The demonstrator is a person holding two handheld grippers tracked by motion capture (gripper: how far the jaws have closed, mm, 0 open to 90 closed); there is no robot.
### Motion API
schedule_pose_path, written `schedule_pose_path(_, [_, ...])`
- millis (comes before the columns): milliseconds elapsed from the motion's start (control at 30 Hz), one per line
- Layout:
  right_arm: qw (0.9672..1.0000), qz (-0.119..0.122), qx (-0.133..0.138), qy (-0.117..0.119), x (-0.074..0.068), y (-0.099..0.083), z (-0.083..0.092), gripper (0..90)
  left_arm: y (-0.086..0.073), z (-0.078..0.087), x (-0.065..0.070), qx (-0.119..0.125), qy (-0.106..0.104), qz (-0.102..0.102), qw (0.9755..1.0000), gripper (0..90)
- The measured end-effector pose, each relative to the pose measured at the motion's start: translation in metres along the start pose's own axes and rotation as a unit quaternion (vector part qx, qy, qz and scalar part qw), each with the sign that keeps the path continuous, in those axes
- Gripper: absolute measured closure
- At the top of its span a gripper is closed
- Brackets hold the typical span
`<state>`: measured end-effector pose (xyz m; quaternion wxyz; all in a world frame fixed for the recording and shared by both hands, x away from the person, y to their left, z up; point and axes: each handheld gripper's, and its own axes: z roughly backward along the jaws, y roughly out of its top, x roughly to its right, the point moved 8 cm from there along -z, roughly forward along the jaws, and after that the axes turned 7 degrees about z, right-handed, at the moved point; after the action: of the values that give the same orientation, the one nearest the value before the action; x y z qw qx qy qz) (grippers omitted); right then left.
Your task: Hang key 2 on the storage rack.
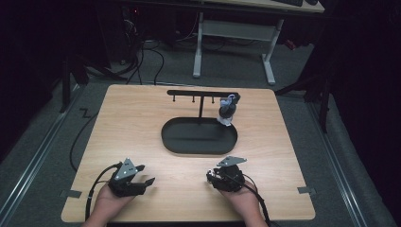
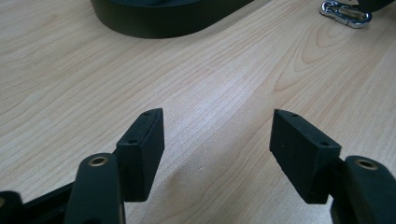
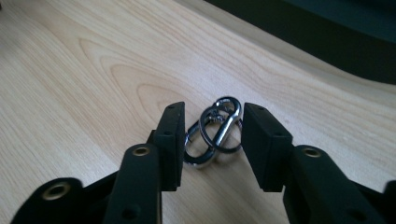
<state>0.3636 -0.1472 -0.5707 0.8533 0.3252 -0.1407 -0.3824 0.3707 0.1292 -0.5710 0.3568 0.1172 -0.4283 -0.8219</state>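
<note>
Two grippers: both low over the near edge of the wooden table (image 1: 142, 118).
Left gripper (image 2: 217, 140): near-left part, jaws spread wide with bare wood between them.
Right gripper (image 3: 212, 140): near-right part, jaws around the clips, left pad touching or nearly so, right pad clear; not yet clamped.
Carabiner clips (image 3: 215, 130): two linked silver ones, flat on the table, just before the black oval tray (image 1: 170, 142).
Tray stand: a small figure (image 1: 227, 111) hangs at its right end.
</note>
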Motion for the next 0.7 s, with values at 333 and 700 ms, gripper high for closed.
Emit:
schedule_pose_path(333, [1.0, 0.003, -0.005, -0.007, 0.001, -0.0049, -0.0037, 68.7, 0.0013, -0.0037, 0.0008, -0.003, -0.005, -0.007, 1.0, 35.9])
schedule_pose_path(700, [1.0, -0.002, 0.002, -0.009, 0.0012, -0.0048, 0.0005, 82.1, 0.0018, -0.0026, 0.0005, -0.002, -0.005, -0.008, 1.0, 35.9])
